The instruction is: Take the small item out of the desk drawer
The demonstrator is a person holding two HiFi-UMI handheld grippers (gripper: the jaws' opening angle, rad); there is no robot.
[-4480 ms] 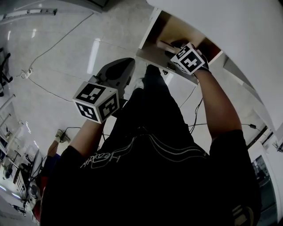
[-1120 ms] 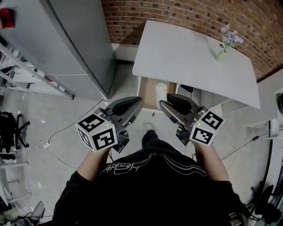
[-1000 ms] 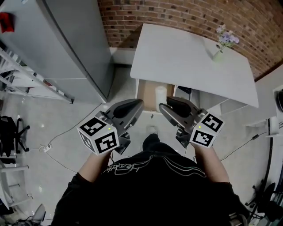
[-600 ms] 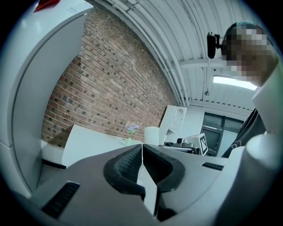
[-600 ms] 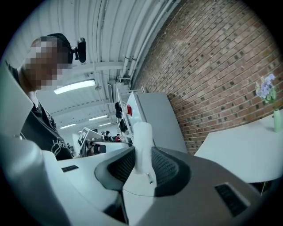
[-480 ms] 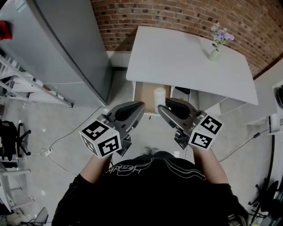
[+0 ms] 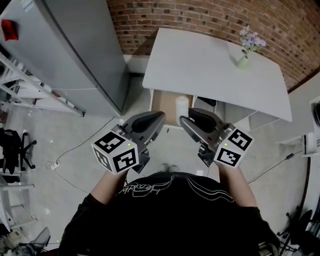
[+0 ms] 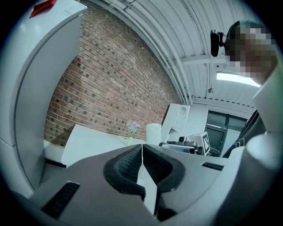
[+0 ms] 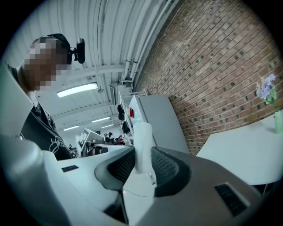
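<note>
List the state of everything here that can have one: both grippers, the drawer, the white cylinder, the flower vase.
Left gripper: shut, nothing between its jaws.
Right gripper: shut on the white cylinder.
White cylinder: gripped between the right gripper's pads.
Drawer: open.
Flower vase: upright on the desk.

Desk: your white rectangular desk top [image 7: 210, 65] looks smooth and matt.
Drawer: the open drawer [image 7: 161, 107] shows a brown, wood-like inside.
Wall: the red brick wall [image 7: 200, 15] is rough.
Cabinet: the tall grey cabinet [image 7: 75, 50] looks like smooth painted metal.
Pads: your right gripper [image 9: 140, 155] carries black ribbed pads [image 9: 166, 170], rubbery and matt.
Cylinder: the small white cylinder [image 9: 142, 137] looks matt, material unclear.
</note>
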